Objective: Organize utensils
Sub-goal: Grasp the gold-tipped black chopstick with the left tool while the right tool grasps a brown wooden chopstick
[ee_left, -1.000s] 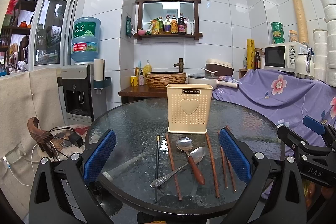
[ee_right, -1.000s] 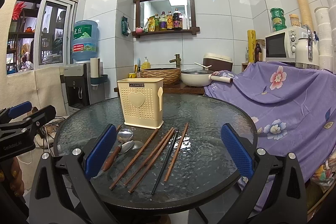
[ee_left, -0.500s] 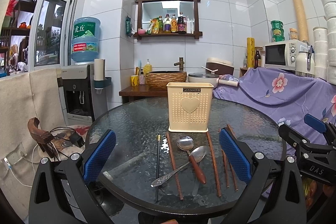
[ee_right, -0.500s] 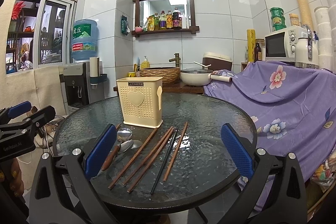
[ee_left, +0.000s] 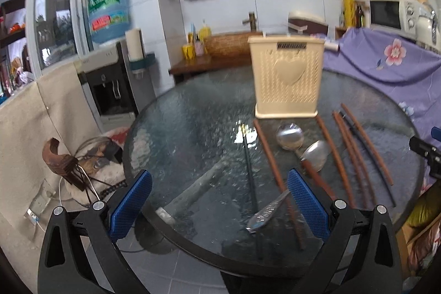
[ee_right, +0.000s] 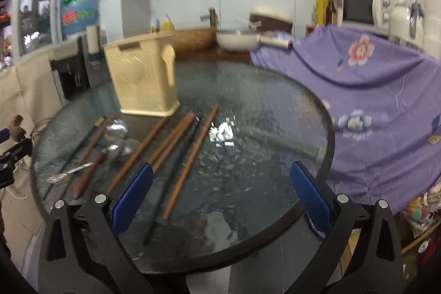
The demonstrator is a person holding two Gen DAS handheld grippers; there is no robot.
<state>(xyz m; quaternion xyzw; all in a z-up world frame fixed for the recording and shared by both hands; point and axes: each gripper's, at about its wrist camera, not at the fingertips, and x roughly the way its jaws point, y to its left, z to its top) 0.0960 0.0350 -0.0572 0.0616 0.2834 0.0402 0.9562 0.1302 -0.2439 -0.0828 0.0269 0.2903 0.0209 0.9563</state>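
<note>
At nine o'clock in the left wrist view a window (ee_left: pixel 52 18) and a water dispenger's blue bottle (ee_left: pixel 109 11) line the white-tiled wall. Toward the centre a round glass table (ee_left: pixel 193 128) carries a cream utensil holder (ee_left: pixel 286 79) standing upright at one o'clock, with a black chopstick (ee_left: pixel 249 170), wooden chopsticks (ee_left: pixel 355 153) and two spoons (ee_left: pixel 300 145) lying flat just before it. At three o'clock a purple floral cloth (ee_right: pixel 372 90) drapes below a microwave (ee_right: pixel 358 7). Left tool (ee_left: pixel 219 204) and right tool (ee_right: pixel 220 196) both gape wide, holding nothing, above the table's near edge.
</note>
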